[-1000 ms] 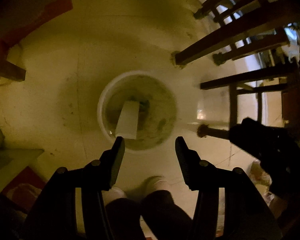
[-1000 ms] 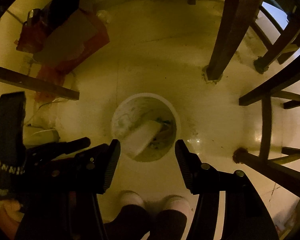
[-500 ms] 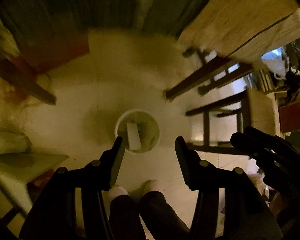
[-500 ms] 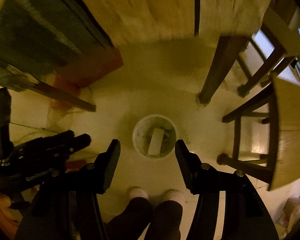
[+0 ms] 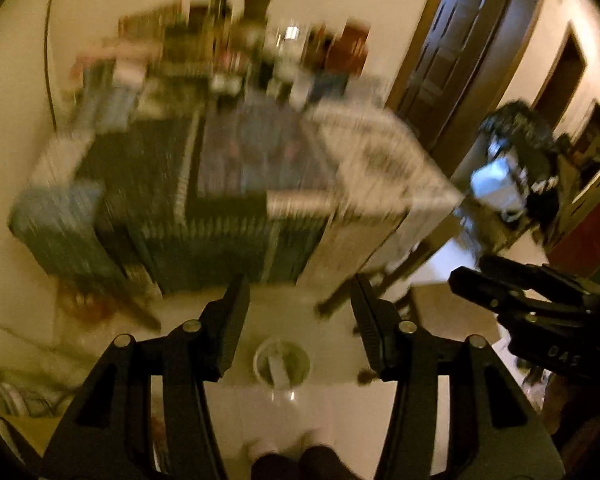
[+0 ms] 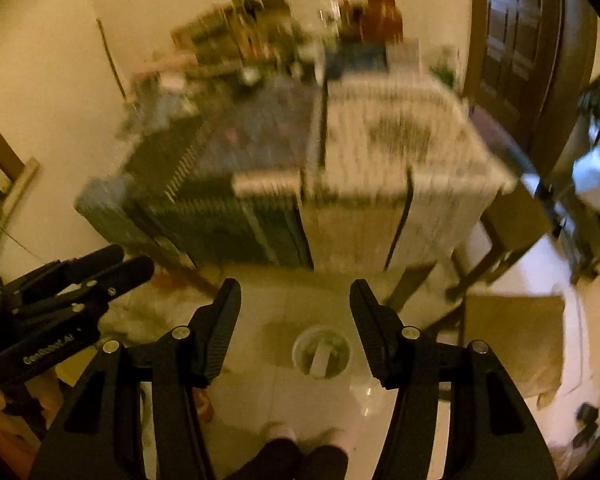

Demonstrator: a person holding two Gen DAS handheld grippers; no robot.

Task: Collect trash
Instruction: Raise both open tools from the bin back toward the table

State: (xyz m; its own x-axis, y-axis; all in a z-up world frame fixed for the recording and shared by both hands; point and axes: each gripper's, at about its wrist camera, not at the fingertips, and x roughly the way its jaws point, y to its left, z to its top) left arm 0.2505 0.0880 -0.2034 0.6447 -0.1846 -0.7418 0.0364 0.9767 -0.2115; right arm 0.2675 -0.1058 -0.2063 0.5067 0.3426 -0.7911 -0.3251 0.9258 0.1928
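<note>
A white round bin stands on the pale floor far below, with a white flat piece of trash inside it. It also shows in the right wrist view, with the white piece leaning in it. My left gripper is open and empty, high above the bin. My right gripper is open and empty too, at the same height. Each gripper shows at the edge of the other's view: the right one and the left one.
A table with a dark cloth, a pale wooden part and blurred clutter at its far end fills the middle. A chair seat stands to the right. A dark door is behind. My feet show at the bottom.
Both grippers have risen far above the floor and tilted up. The bin has shrunk to a small circle below and the tabletop has come into view. Both stay open.
</note>
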